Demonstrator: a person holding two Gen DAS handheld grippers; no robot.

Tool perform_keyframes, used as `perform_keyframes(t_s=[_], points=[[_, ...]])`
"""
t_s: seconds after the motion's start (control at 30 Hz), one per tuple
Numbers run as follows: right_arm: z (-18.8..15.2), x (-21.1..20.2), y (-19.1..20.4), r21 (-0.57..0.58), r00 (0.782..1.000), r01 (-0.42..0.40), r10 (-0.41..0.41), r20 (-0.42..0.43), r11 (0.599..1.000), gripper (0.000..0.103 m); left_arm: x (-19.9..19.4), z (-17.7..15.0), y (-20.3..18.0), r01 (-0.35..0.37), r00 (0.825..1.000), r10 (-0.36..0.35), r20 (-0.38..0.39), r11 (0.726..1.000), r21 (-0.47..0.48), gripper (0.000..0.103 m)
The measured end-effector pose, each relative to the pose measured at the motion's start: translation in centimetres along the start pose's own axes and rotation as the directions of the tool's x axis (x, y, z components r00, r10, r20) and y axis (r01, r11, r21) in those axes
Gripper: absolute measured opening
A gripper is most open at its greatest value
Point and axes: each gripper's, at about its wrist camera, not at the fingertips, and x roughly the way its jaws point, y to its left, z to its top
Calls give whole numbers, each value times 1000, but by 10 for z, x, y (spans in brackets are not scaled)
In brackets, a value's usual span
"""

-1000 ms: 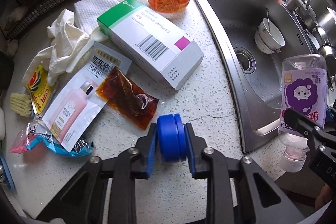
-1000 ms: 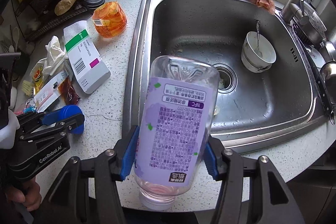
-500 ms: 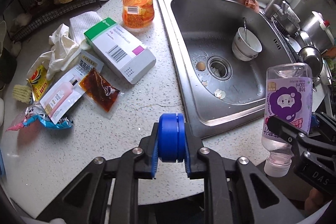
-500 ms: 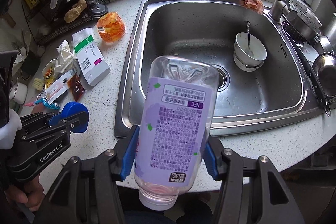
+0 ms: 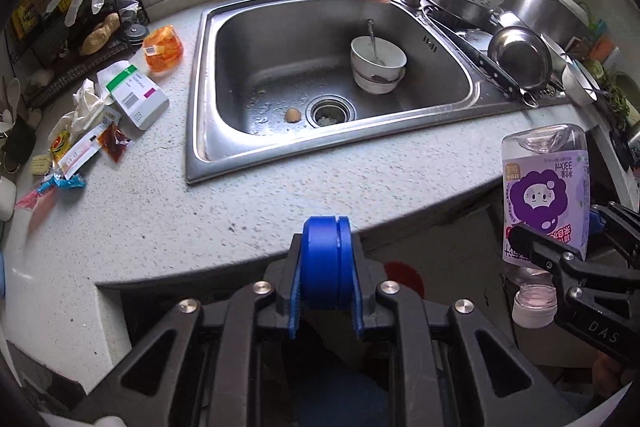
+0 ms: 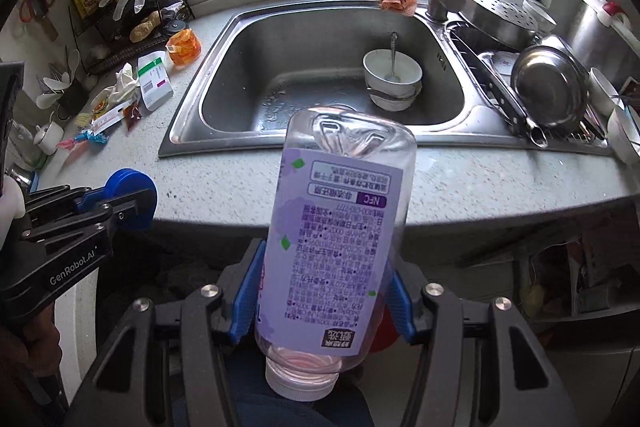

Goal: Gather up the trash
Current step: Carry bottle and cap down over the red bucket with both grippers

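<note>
**Two items in hand, most litter still on the worktop**

The left gripper (image 5: 325, 281) clamps a blue cap (image 5: 325, 263) on edge between its jaws; the right gripper (image 6: 322, 297) grips an empty purple-labelled bottle (image 6: 340, 235), held neck-down with its white lid on. Both are held in front of the worktop (image 5: 280, 183) edge, off the surface. No bin is clearly seen (a red shape below the edge cannot be identified). Left to collect, near the sink (image 5: 200, 99): a medicine box (image 5: 138, 97), an orange wrapper (image 5: 163, 49), a sauce sachet (image 5: 114, 141), a flat pink pouch (image 5: 80, 155), crumpled gloves (image 5: 86, 105) and small wrappers (image 5: 60, 183). By this judgement the task is early.
</note>
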Motion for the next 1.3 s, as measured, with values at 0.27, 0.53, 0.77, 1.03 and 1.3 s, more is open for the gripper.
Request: perform_keyframes(t_s=[0.27,0.53,0.77,1.03,1.3], points=[[-59,-12,-65,81,997,48,-43,-60,996,53,19,-36,-79,59,997,-54,-59,996,72,18],[-114,45,-94,161,988,37,-12,-152,986,53,101,-79,-113,78,985,-55,-163,987,141,18],[-170,146,-106,213,977,17,29,-211,977,53,201,-124,-116,71,980,-34,-198,981,182,18],[-228,279,-108,227,954,-17,84,-289,974,52,331,-174,-98,80,973,-28,-228,971,225,18],[-272,392,-95,235,945,4,74,-320,972,52,427,-216,-82,45,962,11,-271,979,201,18]])
